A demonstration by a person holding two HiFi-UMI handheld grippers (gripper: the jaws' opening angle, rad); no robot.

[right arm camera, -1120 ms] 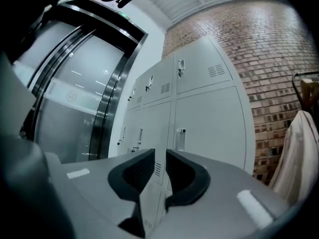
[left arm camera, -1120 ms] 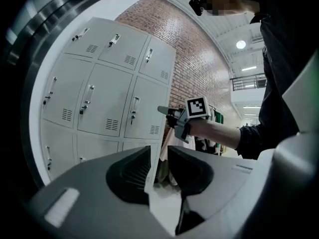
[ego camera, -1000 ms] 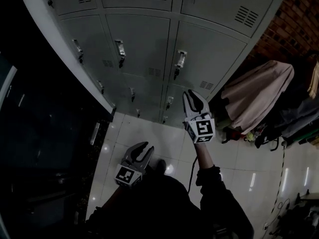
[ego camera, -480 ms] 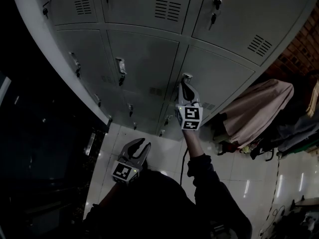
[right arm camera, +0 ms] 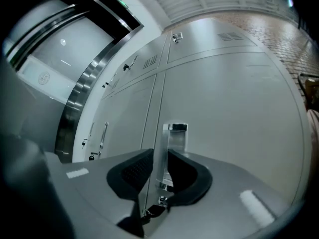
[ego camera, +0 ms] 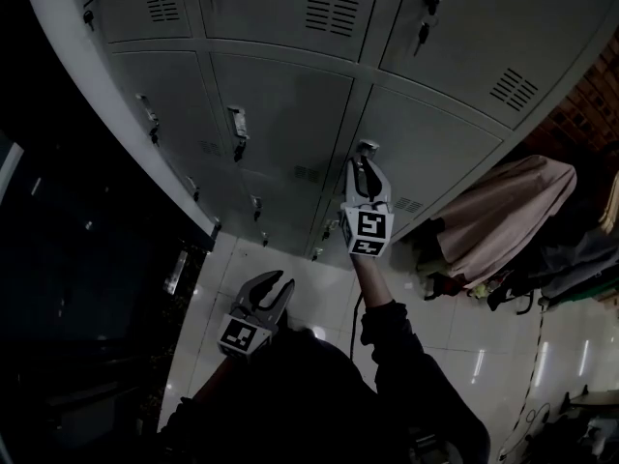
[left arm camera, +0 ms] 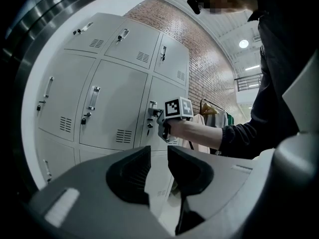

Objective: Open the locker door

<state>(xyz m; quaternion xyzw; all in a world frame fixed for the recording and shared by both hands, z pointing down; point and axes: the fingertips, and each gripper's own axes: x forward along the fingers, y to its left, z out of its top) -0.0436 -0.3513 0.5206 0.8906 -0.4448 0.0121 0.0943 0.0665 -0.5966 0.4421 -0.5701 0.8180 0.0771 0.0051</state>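
Right gripper raised to locker door, handle pinched between its jaws, left gripper held low, jaws spread, empty.

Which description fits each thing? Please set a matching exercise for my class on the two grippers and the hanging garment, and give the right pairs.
Things:
1. right gripper
2. left gripper
3. pinkish garment

Descriptions:
a. hangs to the right of the lockers
b. jaws apart, nothing between them
c. jaws closed round the locker handle

Pairs: 1-c, 2-b, 3-a
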